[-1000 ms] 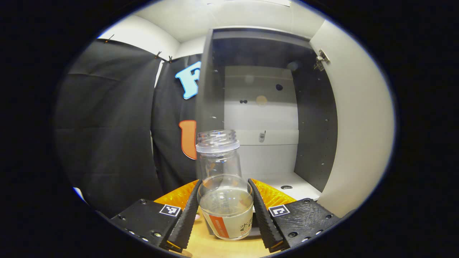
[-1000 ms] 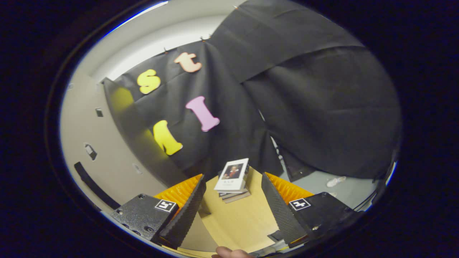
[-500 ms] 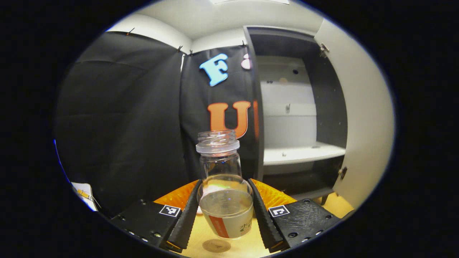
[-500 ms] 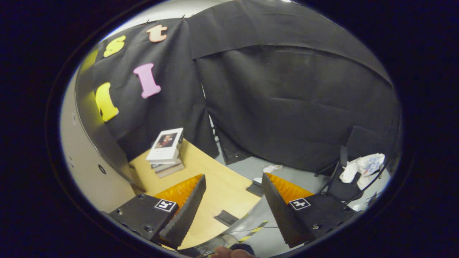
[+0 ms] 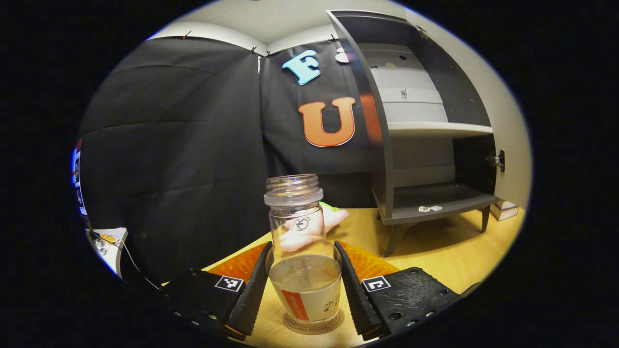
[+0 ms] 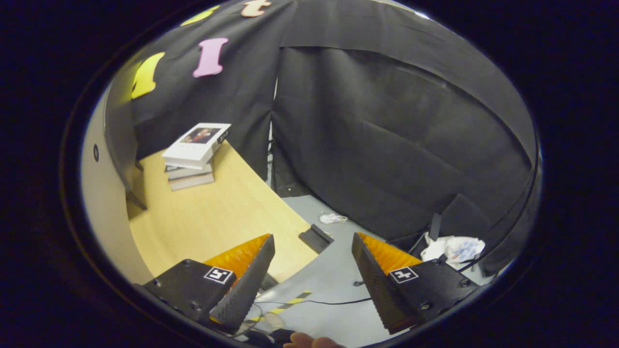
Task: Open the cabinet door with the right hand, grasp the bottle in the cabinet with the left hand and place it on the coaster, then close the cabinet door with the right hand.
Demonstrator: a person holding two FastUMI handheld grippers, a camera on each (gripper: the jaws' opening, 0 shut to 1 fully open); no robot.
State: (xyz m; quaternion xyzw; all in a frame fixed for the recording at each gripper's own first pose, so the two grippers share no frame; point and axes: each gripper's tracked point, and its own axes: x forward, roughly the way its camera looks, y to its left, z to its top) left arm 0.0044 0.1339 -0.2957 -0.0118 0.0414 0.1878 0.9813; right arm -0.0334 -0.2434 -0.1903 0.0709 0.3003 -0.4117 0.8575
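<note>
A clear capless bottle (image 5: 303, 270) with some liquid and an orange-and-white label is held upright, and my left gripper (image 5: 304, 295) is shut on its lower body. Its base sits right over a round brown coaster (image 5: 312, 326) on the wooden table (image 5: 435, 256); I cannot tell whether they touch. The dark grey cabinet (image 5: 387, 145) stands open at the right of the left gripper view, its pale door (image 5: 510, 125) swung out. In the right gripper view my right gripper (image 6: 312, 285) is open with nothing in it, above the table edge (image 6: 217, 212) and grey floor, with the pale door (image 6: 99, 208) at the left.
A pink and green object (image 5: 336, 217) lies on the table behind the bottle. A stack of books (image 6: 193, 150) rests at the table's far end. Crumpled white material (image 6: 452, 247) and small scraps lie on the floor. A fingertip (image 6: 309, 342) shows at the bottom edge.
My left gripper carried the bottle out of the cabinet and down over the coaster. My right gripper swung away from the door toward the table edge and floor, staying open.
</note>
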